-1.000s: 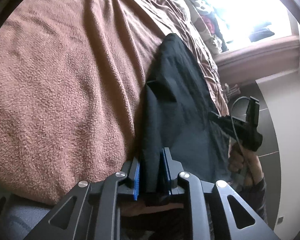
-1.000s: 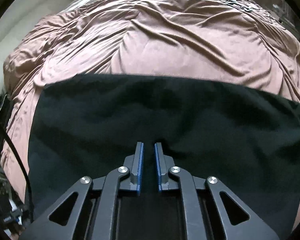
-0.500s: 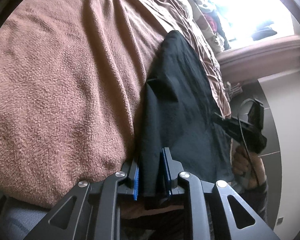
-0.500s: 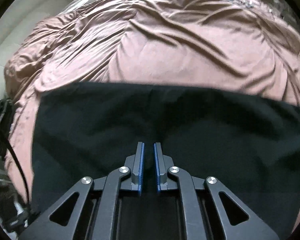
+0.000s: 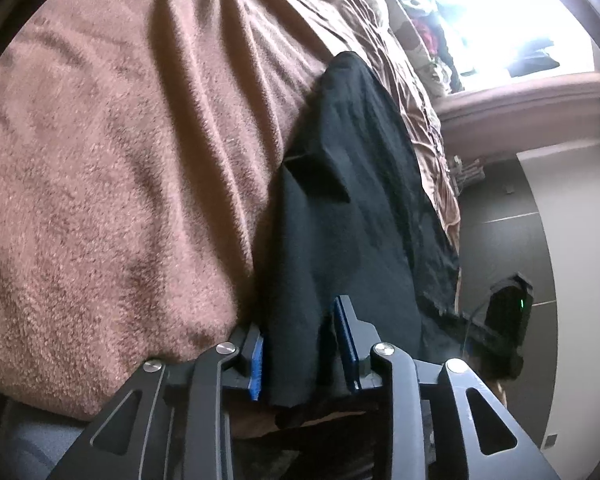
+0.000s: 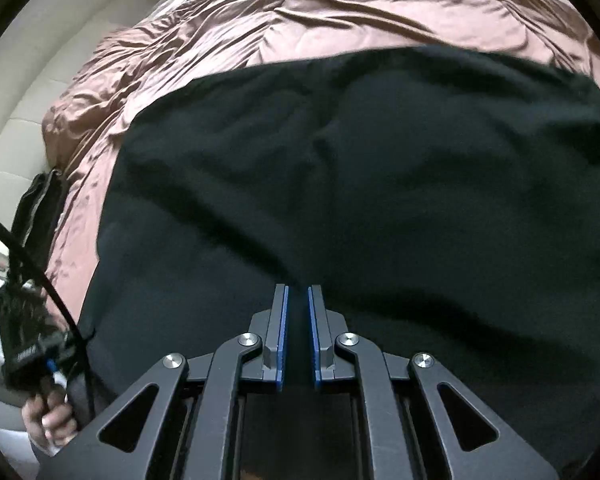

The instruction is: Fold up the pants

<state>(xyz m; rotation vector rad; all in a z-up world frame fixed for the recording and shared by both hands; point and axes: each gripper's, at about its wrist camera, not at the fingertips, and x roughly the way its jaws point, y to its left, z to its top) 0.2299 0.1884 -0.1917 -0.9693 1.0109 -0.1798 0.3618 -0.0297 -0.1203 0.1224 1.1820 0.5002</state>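
Blanket [image 5: 120, 168], brown and fuzzy, fills the left of the left view; grey floor [image 5: 500, 240] shows at right. Black pants [image 5: 352, 208] lie along the bed's edge. Left gripper [image 5: 300, 344] is opening, pants between its pads. Right gripper [image 6: 296, 320] pinches the pants [image 6: 380, 184].

A home bedroom: a bed [image 5: 112, 184] covered with a rumpled brown blanket, a bright window [image 5: 512, 12] behind it, and a dark tiled floor [image 5: 500, 248] alongside.
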